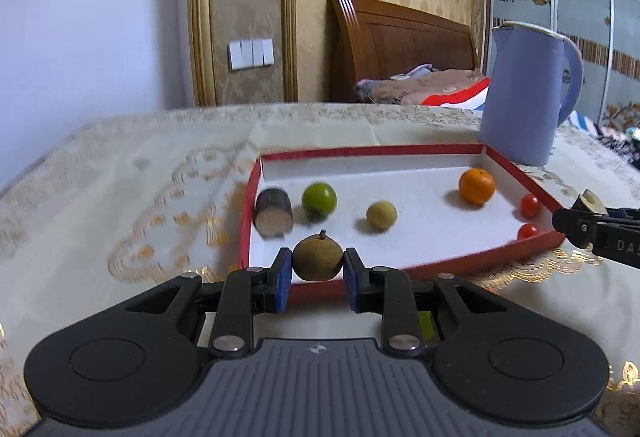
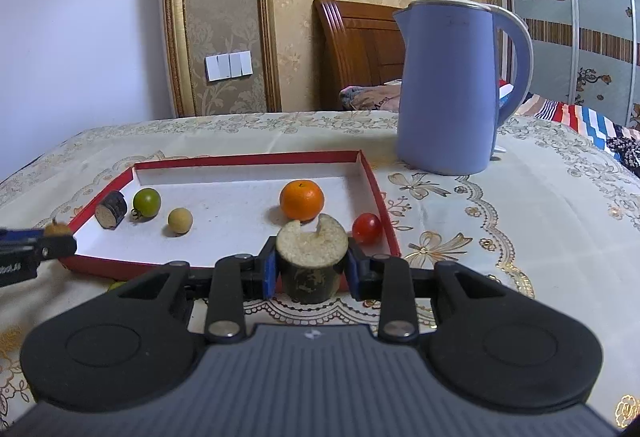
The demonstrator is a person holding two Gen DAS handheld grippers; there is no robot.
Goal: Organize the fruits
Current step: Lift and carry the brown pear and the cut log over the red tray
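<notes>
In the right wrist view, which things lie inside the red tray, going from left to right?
Dark cut cylinder piece → green fruit → pale yellow ball-shaped fruit → orange → red cherry tomato. All lie in the red tray. I leave out the pieces held by the grippers.

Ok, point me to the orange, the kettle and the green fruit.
orange (image 2: pixel 301 200), right wrist view, middle of its peel.
kettle (image 2: pixel 446 85), right wrist view, middle of its blue body.
green fruit (image 1: pixel 319 198), left wrist view, centre of its skin.
</notes>
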